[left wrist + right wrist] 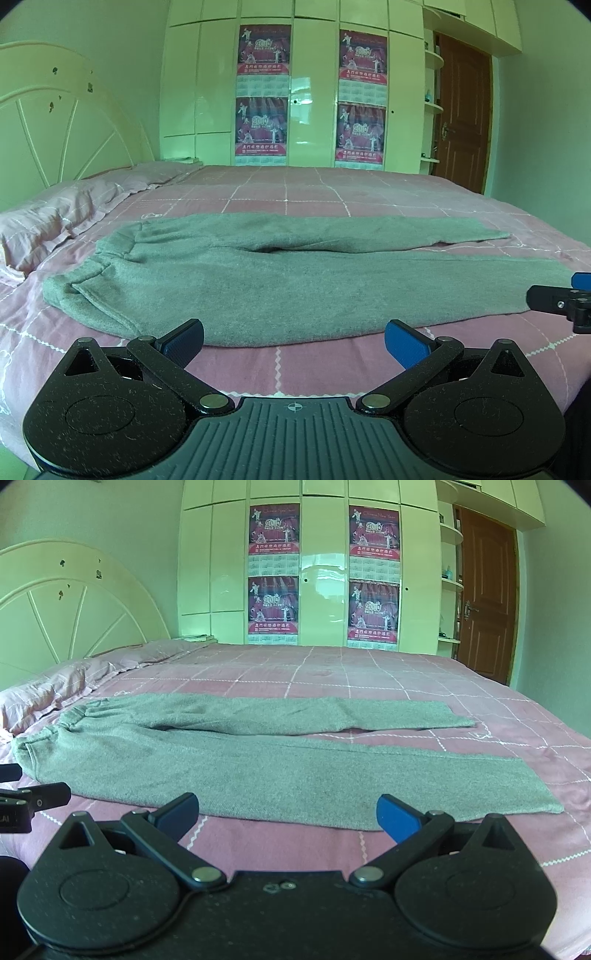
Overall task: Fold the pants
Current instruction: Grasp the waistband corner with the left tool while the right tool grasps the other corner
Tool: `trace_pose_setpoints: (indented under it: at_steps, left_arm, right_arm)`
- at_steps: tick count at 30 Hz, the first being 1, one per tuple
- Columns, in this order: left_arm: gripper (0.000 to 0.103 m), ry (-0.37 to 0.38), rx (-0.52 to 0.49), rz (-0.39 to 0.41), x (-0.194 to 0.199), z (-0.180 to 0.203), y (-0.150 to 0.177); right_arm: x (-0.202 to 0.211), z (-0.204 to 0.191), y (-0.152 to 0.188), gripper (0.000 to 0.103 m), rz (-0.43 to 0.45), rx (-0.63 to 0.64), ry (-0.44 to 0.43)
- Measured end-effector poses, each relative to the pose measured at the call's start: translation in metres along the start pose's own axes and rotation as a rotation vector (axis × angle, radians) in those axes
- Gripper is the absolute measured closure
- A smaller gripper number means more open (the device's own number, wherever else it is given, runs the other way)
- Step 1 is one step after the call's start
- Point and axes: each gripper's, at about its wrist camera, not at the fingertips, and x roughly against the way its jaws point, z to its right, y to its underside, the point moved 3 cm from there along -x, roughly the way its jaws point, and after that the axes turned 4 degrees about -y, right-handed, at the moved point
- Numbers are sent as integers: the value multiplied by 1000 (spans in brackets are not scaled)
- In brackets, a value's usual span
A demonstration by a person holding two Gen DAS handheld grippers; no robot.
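Observation:
Grey-green pants lie flat on the pink checked bed, waistband to the left, both legs stretched to the right. My left gripper is open just in front of the near edge by the hip. In the right wrist view the same pants spread across the bed, and my right gripper is open at the near leg's front edge. Neither gripper holds cloth. The right gripper shows at the right border of the left view; the left gripper peeks in at the left border of the right view.
Pink pillows lie at the left under a cream headboard. Behind the bed stand glossy wardrobe doors with posters and a brown door at the back right. The bed's near edge drops off at the right.

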Motion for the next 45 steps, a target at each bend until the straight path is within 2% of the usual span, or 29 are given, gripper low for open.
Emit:
trace_pose_setpoints:
  at_steps: [1, 3, 4, 6, 9, 11, 14, 17, 20, 22, 25, 26, 27, 30, 32, 35, 37, 38, 39, 40, 42, 45]
  left_arm:
    - [0, -28, 12, -9, -2, -5, -2]
    - [0, -129, 25, -40, -8, -20, -7]
    - [0, -137, 37, -55, -11, -30, -11]
    - [0, -106, 84, -40, -14, -55, -20]
    - [0, -115, 49, -10, -35, -96, -45]
    - [0, -108, 44, -10, -55, -124, -66]
    - [0, -113, 55, -51, -105, -165, -101]
    - [0, -127, -12, -93, -167, -197, -124]
    - [0, -110, -35, -128, -226, -226, -136]
    - [0, -105, -22, -135, -261, -246, -141]
    - [0, -56, 23, -196, -307, -267, -138]
    - [4, -30, 33, -218, -322, -271, -136]
    - [12, -23, 40, -232, -336, -275, -134]
    - [24, -3, 90, -284, -374, -290, -122]
    - [24, 11, 118, -309, -394, -299, -112]
    - [24, 47, 152, -288, -412, -305, -109]
    - [24, 90, 100, -295, -420, -303, -113]
    - [29, 105, 74, -302, -424, -300, -115]
    - [45, 141, 59, -316, -429, -297, -118]
    - [49, 168, 37, -327, -433, -291, -120]
    - [50, 167, -31, -336, -438, -281, -123]
    - [51, 192, -30, -345, -439, -281, -122]
  right_arm:
    - [0, 1, -2, 6, 1, 4, -7]
    - [0, 3, -7, 6, -1, 7, -26]
    - [-1, 5, -9, 6, -2, 3, -38]
    - [-5, 8, -15, 10, -8, 1, -57]
    - [-19, 14, -42, 18, -17, 16, -103]
    - [-38, 15, -64, 19, -12, 26, -124]
    - [-77, 16, -103, 19, -1, 12, -172]
    - [-125, 11, -144, 20, 6, 18, -215]
    - [-182, -2, -174, 28, -25, 66, -251]
    - [-218, -10, -184, 29, -67, 114, -259]
    - [-268, -19, -187, 39, -149, 174, -295]
    - [-283, -23, -187, 42, -171, 188, -310]
    - [-297, -26, -187, 44, -190, 199, -319]
    - [-337, -34, -188, 49, -224, 227, -347]
    - [-364, -37, -186, 50, -248, 241, -378]
    - [-396, -45, -179, 58, -288, 291, -433]
    - [-415, -52, -174, 60, -315, 333, -472]
    - [-423, -54, -172, 61, -323, 343, -485]
    - [-431, -56, -172, 61, -328, 348, -501]
    - [-436, -59, -171, 61, -336, 359, -515]
    - [-450, -64, -168, 61, -386, 393, -536]
    - [-464, -67, -164, 58, -440, 389, -552]
